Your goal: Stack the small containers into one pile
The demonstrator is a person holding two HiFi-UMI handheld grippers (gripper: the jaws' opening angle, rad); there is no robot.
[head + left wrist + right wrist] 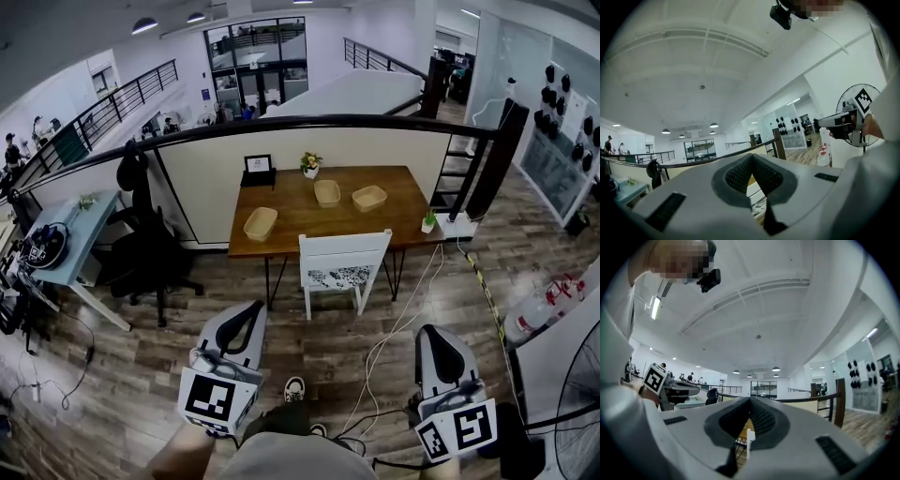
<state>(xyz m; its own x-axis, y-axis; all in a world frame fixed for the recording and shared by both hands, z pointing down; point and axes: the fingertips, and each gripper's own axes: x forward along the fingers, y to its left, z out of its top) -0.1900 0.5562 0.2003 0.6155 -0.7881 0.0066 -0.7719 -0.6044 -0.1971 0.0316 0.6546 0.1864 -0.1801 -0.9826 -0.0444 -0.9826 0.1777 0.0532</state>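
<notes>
Three small woven containers rest apart on the wooden table (309,225) far ahead: one at the left front (260,223), one in the middle (327,192), one at the right (369,198). My left gripper (250,311) and right gripper (437,334) are held low over the floor, well short of the table, both pointing level toward it. Both are shut with nothing between their jaws. The left gripper view shows its gripper (751,157) with jaws pressed together, and the right gripper view shows the same for its gripper (749,401).
A white chair (342,262) stands at the table's near side. A black office chair (150,244) and a pale blue desk (80,234) are at the left. Cables (394,328) trail over the wood floor. A fan (577,403) is at the right. A half wall with a rail (309,141) backs the table.
</notes>
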